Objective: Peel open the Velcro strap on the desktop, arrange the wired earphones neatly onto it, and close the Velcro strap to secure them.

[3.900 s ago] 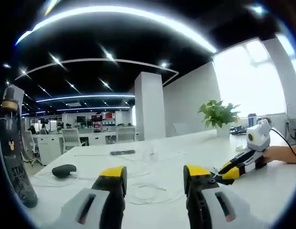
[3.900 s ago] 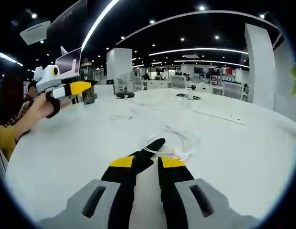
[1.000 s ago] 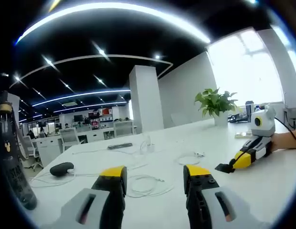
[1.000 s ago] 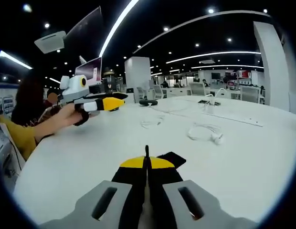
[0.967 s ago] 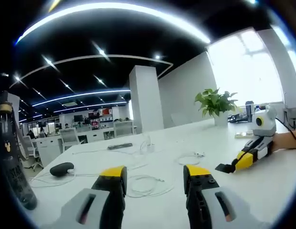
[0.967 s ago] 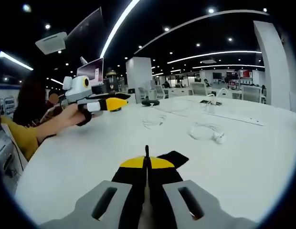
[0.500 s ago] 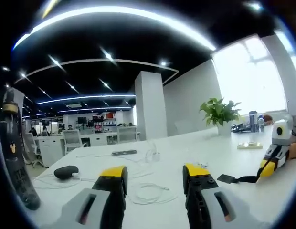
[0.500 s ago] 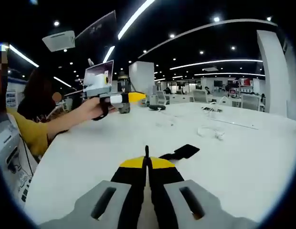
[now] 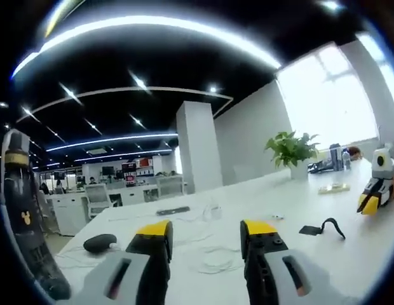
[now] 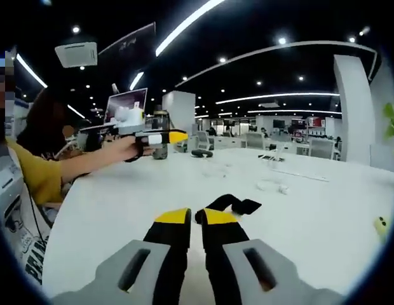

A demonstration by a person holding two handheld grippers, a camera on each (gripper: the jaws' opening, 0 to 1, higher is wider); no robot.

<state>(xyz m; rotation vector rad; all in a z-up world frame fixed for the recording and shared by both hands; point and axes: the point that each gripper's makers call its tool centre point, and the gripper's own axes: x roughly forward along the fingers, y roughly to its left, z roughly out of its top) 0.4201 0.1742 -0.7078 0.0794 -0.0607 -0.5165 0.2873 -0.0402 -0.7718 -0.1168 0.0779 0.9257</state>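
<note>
Change since half a second ago: right gripper has parted its jaws slightly and released the Velcro strap, which is now lying curled on the desk just beyond the tips. Left gripper is hovering wide open, holding nothing; wired earphones are lying coiled just ahead of it, mid-desk. Step: strap peeling apparently finished; next calls for gathering the earphones onto it.

– What lies ahead of the jaws?
– A white pillar, office desks and chairs.
– And to the right?
– A bright window, a potted plant. Curved ceiling lights overhead.
</note>
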